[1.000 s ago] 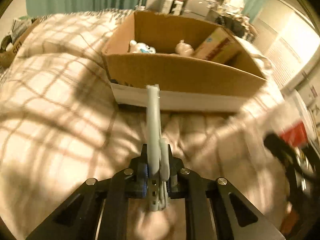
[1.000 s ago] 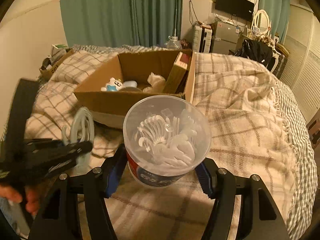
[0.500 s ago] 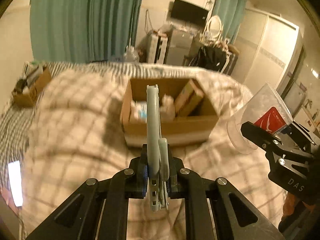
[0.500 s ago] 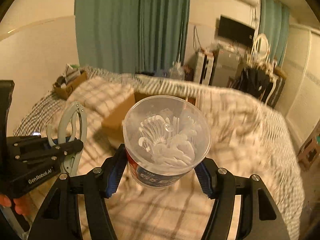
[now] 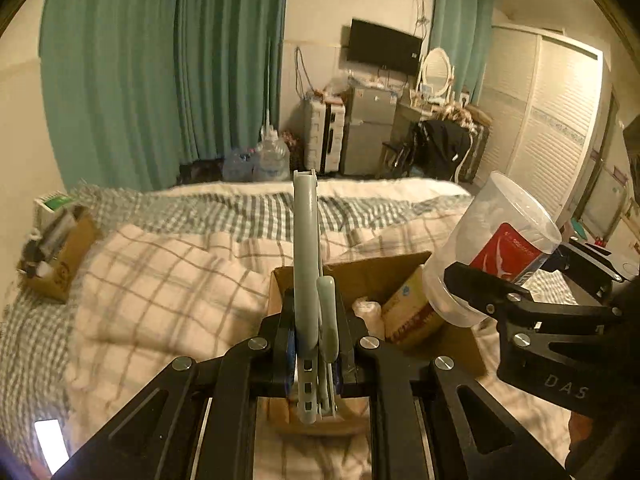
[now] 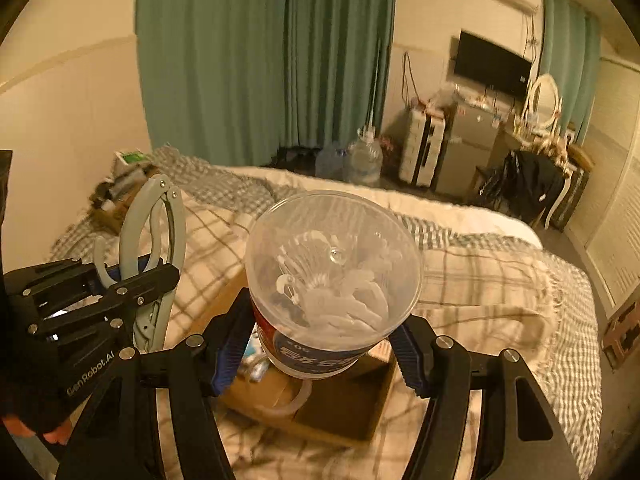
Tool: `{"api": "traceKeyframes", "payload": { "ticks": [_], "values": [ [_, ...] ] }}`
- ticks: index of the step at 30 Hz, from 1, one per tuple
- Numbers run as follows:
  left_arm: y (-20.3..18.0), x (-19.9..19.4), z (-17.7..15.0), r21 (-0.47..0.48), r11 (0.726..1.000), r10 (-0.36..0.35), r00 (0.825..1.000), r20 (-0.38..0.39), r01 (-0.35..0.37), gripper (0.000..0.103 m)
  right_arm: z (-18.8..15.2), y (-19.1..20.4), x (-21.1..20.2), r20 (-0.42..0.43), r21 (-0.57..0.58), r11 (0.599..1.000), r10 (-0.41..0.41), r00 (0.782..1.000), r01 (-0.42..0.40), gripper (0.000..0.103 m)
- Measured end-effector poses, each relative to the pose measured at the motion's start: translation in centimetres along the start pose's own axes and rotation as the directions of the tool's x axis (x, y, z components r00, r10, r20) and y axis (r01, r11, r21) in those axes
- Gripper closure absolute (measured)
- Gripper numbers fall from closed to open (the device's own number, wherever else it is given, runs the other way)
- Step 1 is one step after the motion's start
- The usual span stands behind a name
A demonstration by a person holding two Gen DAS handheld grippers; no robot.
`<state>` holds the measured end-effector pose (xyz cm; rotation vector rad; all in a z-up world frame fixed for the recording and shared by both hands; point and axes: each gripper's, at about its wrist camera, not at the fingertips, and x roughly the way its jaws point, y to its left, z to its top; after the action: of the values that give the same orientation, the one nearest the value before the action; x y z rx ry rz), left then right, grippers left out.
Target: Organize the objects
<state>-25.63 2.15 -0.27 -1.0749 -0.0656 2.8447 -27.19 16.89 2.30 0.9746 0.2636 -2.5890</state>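
Note:
My left gripper is shut on a pale grey plastic clip tool that stands up edge-on between its pads. In the right wrist view that tool shows a looped, plier-like shape, held by the left gripper. My right gripper is shut on a clear plastic tub with a red and blue label, holding white floss picks. The tub leans at the right of the left wrist view. Below both lies an open cardboard box on the bed, with a carton and small items inside.
A checked blanket covers the bed. A small cardboard box of clutter sits at its far left. Beyond the bed are green curtains, water bottles, a small fridge and white wardrobe doors.
Both grippers have risen with their loads. The cardboard box has dropped from the upper middle to low in both views, and the room beyond the bed has come into sight.

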Motion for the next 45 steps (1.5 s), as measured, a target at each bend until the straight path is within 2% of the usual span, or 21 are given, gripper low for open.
{"api": "traceKeyframes", "payload": {
  "ticks": [7,10,13,15,16,17,18,20,23,25,27,30,33,37,40,45],
  "values": [
    [0.7,9.5,-1.8,-0.012,0.999,-0.04,0.989,-0.145,0.038,0.09,-1.3,-1.7,8.0,-0.104,0.032,0.999,0.025,0.994,-0.022,0.04],
    [1.5,11.8,-2.2,-0.057,0.996,-0.073,0.983,-0.171,0.064,0.09,-2.0,-2.0,9.3,-0.101,0.033,0.999,0.021,0.995,-0.018,0.039],
    [1.1,12.4,-2.5,-0.03,0.997,-0.071,0.983,-0.171,0.067,0.09,-2.1,-2.3,9.8,-0.081,0.055,0.998,0.034,0.996,-0.029,0.039],
    [0.8,12.2,-2.4,-0.008,0.998,-0.067,0.983,-0.17,0.067,0.088,-2.0,-2.7,9.5,-0.066,0.072,0.997,0.047,0.997,-0.042,0.03],
    [0.5,11.9,-2.4,0.008,0.998,-0.06,0.984,-0.17,0.062,0.087,-1.8,-3.0,8.8,-0.032,0.081,0.996,0.04,0.999,-0.038,0.02],
    [0.4,11.5,-2.2,0.014,0.998,-0.053,0.985,-0.166,0.056,0.08,-1.6,-2.9,8.3,-0.011,0.084,0.996,0.036,0.999,-0.035,0.018],
    [0.3,10.9,-2.0,0.019,0.998,-0.05,0.986,-0.159,0.053,0.064,-1.4,-3.1,7.4,0.009,0.088,0.996,0.033,0.999,-0.034,0.018],
    [0.0,9.6,-1.5,0.031,0.999,-0.039,0.989,-0.145,0.044,0.039,-0.7,-3.2,6.1,0.029,0.1,0.995,0.019,0.999,-0.022,0.017],
    [-0.5,6.3,-0.6,0.069,0.997,-0.019,0.996,-0.086,0.025,0.036,-0.1,-3.4,2.8,0.07,0.104,0.995,-0.015,0.997,0.008,0.017],
    [-0.7,3.5,0.1,0.086,0.996,-0.004,0.999,-0.044,0.008,0.028,0.4,-3.4,0.4,0.093,0.11,0.993,-0.046,0.995,0.036,0.014],
    [-0.6,1.1,0.7,0.083,0.997,0.003,1.0,-0.002,-0.003,0.014,0.8,-3.5,-2.0,0.114,0.123,0.991,-0.072,0.991,0.058,0.012],
    [-0.5,-3.3,2.0,0.066,0.998,0.015,0.997,0.079,-0.02,0.003,1.2,-3.3,-6.0,0.153,0.129,0.988,-0.103,0.983,0.083,0.008],
    [-0.4,-6.9,3.0,0.051,0.998,0.014,0.99,0.141,-0.022,0.0,1.4,-2.5,-10.4,0.206,0.119,0.984,-0.157,0.966,0.135,0.0],
    [-0.5,-12.0,3.0,0.052,0.999,0.004,0.975,0.223,-0.016,0.0,0.8,-2.2,-15.7,0.284,0.116,0.977,-0.205,0.936,0.179,0.0],
    [-0.6,-14.8,2.2,0.05,0.999,-0.012,0.967,0.255,-0.001,0.0,-0.3,-1.8,-19.0,0.332,0.132,0.969,-0.241,0.912,0.208,0.0],
    [-0.8,-17.8,0.0,0.032,0.999,-0.024,0.952,0.306,0.015,0.0,-2.9,-0.8,-22.4,0.378,0.128,0.967,-0.254,0.89,0.222,0.0]
  ]
}}
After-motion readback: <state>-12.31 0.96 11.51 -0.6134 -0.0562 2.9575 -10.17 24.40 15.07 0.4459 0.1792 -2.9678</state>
